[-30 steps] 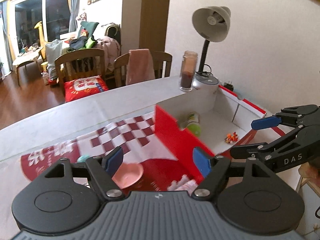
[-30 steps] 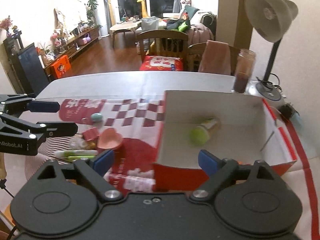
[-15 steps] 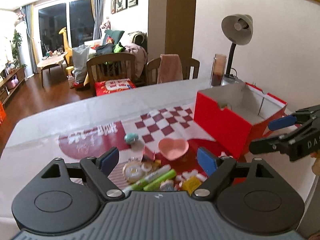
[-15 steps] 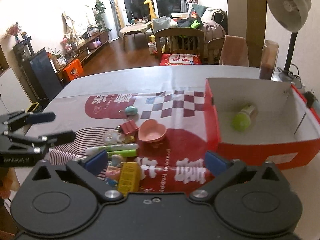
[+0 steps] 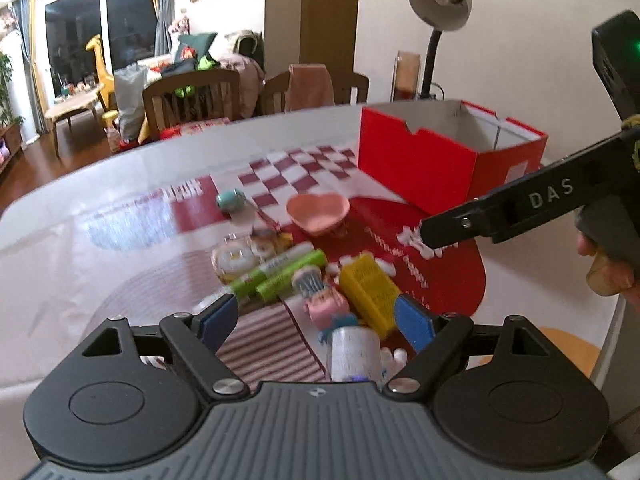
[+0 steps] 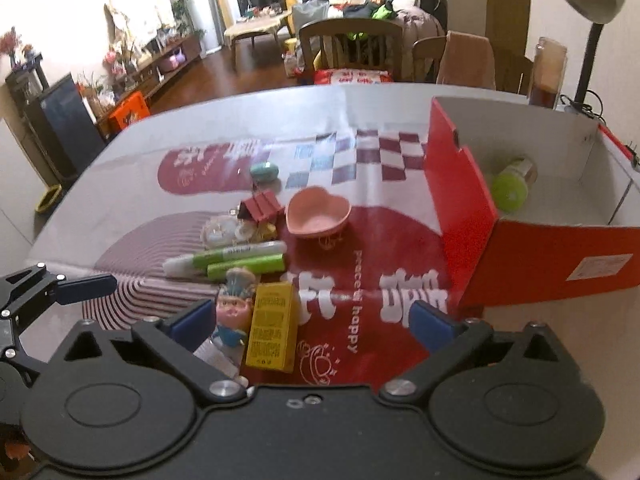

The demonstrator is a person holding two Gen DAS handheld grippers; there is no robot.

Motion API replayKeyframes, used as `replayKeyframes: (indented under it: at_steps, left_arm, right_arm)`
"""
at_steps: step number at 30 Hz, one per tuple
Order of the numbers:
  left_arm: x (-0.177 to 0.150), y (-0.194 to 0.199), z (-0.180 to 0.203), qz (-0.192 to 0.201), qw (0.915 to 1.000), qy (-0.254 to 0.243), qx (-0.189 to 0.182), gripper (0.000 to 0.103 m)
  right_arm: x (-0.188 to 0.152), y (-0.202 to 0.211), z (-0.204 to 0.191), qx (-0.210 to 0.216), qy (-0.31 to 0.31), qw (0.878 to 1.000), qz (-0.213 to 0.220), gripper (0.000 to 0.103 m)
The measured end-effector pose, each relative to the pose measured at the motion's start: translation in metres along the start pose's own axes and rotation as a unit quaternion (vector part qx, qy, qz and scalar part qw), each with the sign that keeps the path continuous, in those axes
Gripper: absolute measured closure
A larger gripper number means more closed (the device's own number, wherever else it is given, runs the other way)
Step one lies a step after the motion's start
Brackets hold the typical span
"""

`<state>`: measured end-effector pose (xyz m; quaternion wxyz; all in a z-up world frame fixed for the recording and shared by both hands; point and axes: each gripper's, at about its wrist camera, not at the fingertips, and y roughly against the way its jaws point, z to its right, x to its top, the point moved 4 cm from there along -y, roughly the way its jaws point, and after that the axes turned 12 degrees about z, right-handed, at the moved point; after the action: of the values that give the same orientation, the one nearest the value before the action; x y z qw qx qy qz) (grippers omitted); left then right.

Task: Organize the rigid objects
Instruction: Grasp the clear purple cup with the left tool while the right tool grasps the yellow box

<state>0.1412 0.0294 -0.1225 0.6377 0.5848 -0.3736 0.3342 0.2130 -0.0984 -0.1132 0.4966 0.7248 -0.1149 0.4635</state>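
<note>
The surface [image 6: 120,168] is lying under a pale cloth with a red print and a checkered part, and it is filling the middle of both views. In the right wrist view, a red box [image 6: 532,264] with white inner walls is standing at the right of the frame, and a bottle with a green cap [image 6: 512,184] is lying inside it. In the centre, a pink heart-shaped bowl [image 6: 318,216] is sitting on the cloth, apart from the box. To its left and below it, a small heap of things is lying close together: a small red house [image 6: 260,207], two green markers [image 6: 236,261], a yellow box [image 6: 274,326], a little figure [image 6: 234,308] just beside the yellow box, and a teal oval thing [image 6: 264,172] a bit higher, apart from the heap.

The right gripper [image 6: 312,320] is hanging low in the frame with its jaws spread wide after just opening further; nothing is pressed between its blue pads, though the yellow box is showing between them. The left gripper [image 5: 316,320] is also standing well open with nothing clamped, above the near end of the heap, after widening a little a moment ago.

Behind the surface, wooden chairs [image 6: 352,48] are standing, one with a pink cloth over its back. A grey desk lamp [image 5: 438,20] is rising at the upper right, near a tall glass jar [image 6: 547,74]. Farther back, a living room with dark windows and a yellow giraffe toy [image 5: 98,68] is showing.
</note>
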Motion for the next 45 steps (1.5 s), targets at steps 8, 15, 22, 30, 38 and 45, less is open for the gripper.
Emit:
replayKeyframes:
  at_steps: [8,15,22,30,38,45]
  left_arm:
    - [-0.026,-0.016,0.001,-0.028,0.9994,0.016,0.009,0.017]
    - [-0.039,-0.025,0.01,-0.04,0.9989,0.022,0.01,0.017]
    - [-0.051,-0.034,0.009,-0.053,0.9977,0.03,0.03,0.017]
    - [-0.054,-0.036,0.011,-0.053,0.9976,0.032,0.03,0.025]
    - [-0.057,-0.042,0.012,-0.071,0.9966,0.033,0.025,0.059]
    - [-0.057,-0.043,0.014,-0.076,0.9964,0.026,0.028,0.059]
  right_arm:
    - [-0.016,-0.02,-0.011,-0.003,0.011,1.0,-0.017,0.003]
    - [-0.025,-0.036,-0.017,-0.006,0.024,0.999,-0.034,0.009]
    - [-0.032,-0.053,-0.019,-0.01,0.023,0.999,-0.048,0.021]
    - [-0.038,-0.064,-0.024,-0.014,0.035,0.998,-0.059,0.041]
    - [-0.038,-0.072,-0.031,-0.018,0.041,0.997,-0.063,0.054]
    - [-0.039,-0.072,-0.037,-0.006,0.047,0.997,-0.062,0.071]
